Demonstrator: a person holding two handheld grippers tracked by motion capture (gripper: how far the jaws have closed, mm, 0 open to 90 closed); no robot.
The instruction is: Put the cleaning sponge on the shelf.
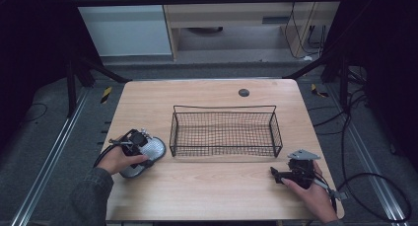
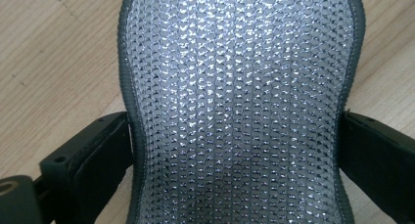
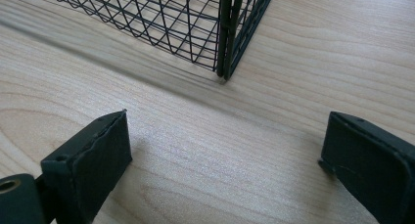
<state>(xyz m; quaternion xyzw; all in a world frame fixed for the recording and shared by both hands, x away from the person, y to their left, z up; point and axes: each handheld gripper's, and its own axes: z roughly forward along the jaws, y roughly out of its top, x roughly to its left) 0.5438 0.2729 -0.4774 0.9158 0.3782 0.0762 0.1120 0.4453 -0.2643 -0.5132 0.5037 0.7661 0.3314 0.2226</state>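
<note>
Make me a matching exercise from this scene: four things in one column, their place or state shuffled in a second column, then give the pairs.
1. wire basket
2. silver mesh pad
3. right gripper
4. round dark cap

A. between the left gripper's jaws
B. open over bare wood
C. mid-table, nothing in it
D. near the table's far edge

Pairs: 1-C, 2-A, 3-B, 4-D

We see a silver-grey mesh-covered oval pad with dark trim [image 1: 150, 151] lower left, flat on the table, left of a black wire basket [image 1: 224, 130] at centre
</note>
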